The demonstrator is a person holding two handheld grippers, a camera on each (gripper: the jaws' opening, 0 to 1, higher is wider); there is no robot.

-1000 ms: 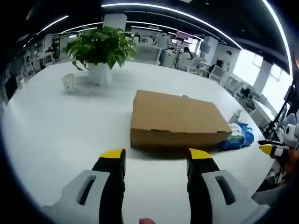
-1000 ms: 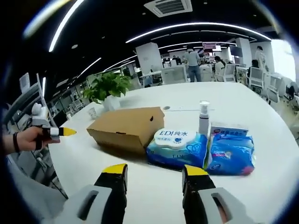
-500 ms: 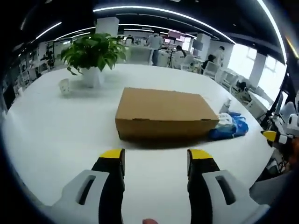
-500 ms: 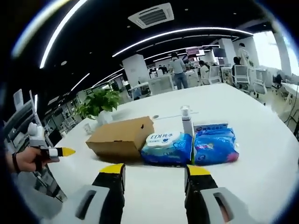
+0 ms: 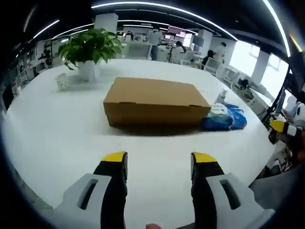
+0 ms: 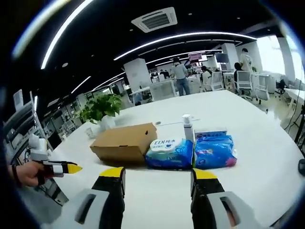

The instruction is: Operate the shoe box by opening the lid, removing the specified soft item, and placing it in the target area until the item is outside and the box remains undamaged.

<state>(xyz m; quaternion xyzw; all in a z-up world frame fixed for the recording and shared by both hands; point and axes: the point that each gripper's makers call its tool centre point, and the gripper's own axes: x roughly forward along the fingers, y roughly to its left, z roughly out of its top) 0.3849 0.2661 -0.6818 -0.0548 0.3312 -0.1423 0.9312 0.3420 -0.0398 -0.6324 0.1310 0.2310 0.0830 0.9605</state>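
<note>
A brown cardboard shoe box (image 5: 155, 101) lies flat on the white table (image 5: 57, 138) with its lid down; the right gripper view has the shoe box (image 6: 125, 142) left of centre. My left gripper (image 5: 158, 161) is open, well short of the box front, with nothing between its jaws. My right gripper (image 6: 157, 174) is open too, back from two blue wet-wipe packs (image 6: 189, 152) that lie against the box's end. The left gripper (image 6: 66, 168), held in a hand, pokes in at the left of the right gripper view; the right gripper's yellow tip (image 5: 279, 126) appears at the right edge of the left gripper view.
A potted green plant (image 5: 88, 50) and a small white cup (image 5: 61, 81) stand at the table's far left. A white pump bottle (image 6: 188, 128) rises behind the wipe packs (image 5: 225, 117). Office desks, chairs and people fill the background. Bare tabletop stretches in front of the box.
Both views have drawn back from the table, so the box and wipe packs look smaller and farther. The things on the table have not moved. Both grippers remain open.
</note>
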